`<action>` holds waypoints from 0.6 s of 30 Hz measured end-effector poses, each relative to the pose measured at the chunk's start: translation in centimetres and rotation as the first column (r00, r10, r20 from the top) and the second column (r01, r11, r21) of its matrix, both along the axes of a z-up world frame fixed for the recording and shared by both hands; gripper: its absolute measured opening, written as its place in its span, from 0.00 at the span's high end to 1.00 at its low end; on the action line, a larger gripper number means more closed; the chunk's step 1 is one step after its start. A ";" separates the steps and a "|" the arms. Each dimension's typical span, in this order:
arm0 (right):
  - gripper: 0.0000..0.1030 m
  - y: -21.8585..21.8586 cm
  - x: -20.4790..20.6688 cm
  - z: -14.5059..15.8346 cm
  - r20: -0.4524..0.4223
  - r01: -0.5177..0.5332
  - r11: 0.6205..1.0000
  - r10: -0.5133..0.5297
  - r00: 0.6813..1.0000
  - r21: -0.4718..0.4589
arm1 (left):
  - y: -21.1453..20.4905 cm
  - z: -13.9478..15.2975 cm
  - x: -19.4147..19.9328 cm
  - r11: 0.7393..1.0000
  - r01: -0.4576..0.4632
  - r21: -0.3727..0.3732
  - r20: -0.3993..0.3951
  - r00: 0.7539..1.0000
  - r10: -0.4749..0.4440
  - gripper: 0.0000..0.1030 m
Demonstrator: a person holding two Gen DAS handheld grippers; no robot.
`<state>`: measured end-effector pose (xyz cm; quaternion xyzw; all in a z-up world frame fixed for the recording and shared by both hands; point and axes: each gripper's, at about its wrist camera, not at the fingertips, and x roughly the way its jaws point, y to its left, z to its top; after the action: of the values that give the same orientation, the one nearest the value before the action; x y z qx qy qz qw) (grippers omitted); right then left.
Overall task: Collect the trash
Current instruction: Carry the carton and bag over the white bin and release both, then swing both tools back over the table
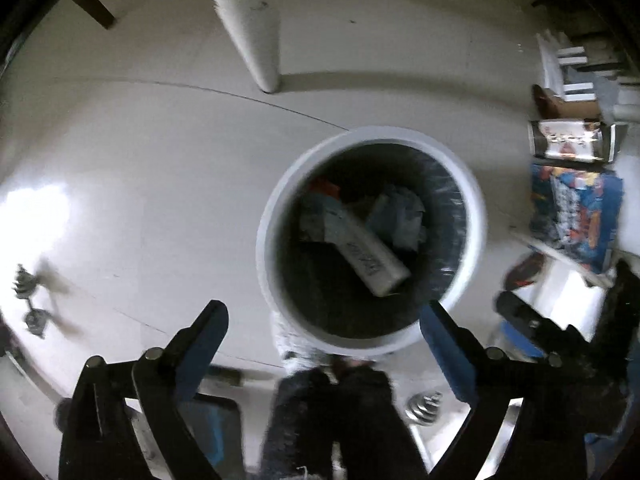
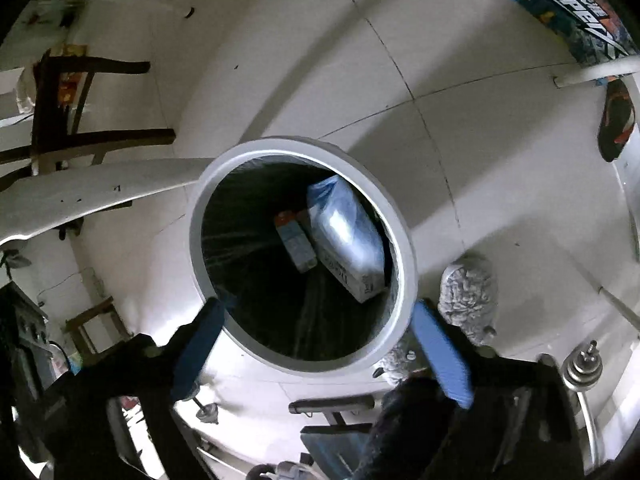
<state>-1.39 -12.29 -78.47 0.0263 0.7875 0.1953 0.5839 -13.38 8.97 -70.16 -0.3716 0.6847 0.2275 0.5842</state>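
A round white trash bin [image 1: 276, 204] with a dark liner stands on the pale tiled floor. It also shows in the right wrist view [image 2: 404, 240]. Inside lie a long white carton [image 1: 372, 258], crumpled grey paper [image 1: 404, 216] and a small blue-orange carton [image 2: 294, 240] beside a white-blue pack [image 2: 348, 236]. My left gripper [image 1: 322, 316] is open and empty above the bin's near rim. My right gripper [image 2: 316, 316] is open and empty, also above the bin's near rim.
A white table leg [image 1: 252, 32] stands behind the bin. Colourful boxes [image 1: 576, 208] and a can [image 1: 568, 140] lie at the right. A dark wooden chair [image 2: 72, 120] is at the left. The person's fuzzy slipper [image 2: 468, 296] and dumbbells [image 2: 580, 368] are near the bin.
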 end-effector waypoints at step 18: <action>0.01 0.7 -2.8 12.7 0.241 -0.294 0.914 0.364 0.900 -0.280 | -4.1 11.8 -2.2 0.967 0.148 0.207 -0.019 0.989 -0.148 0.05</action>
<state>-4.21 -11.64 -65.78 -0.2067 0.7044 0.1981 0.6495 -15.59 4.84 -58.38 -0.2560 0.6838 0.2542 0.6342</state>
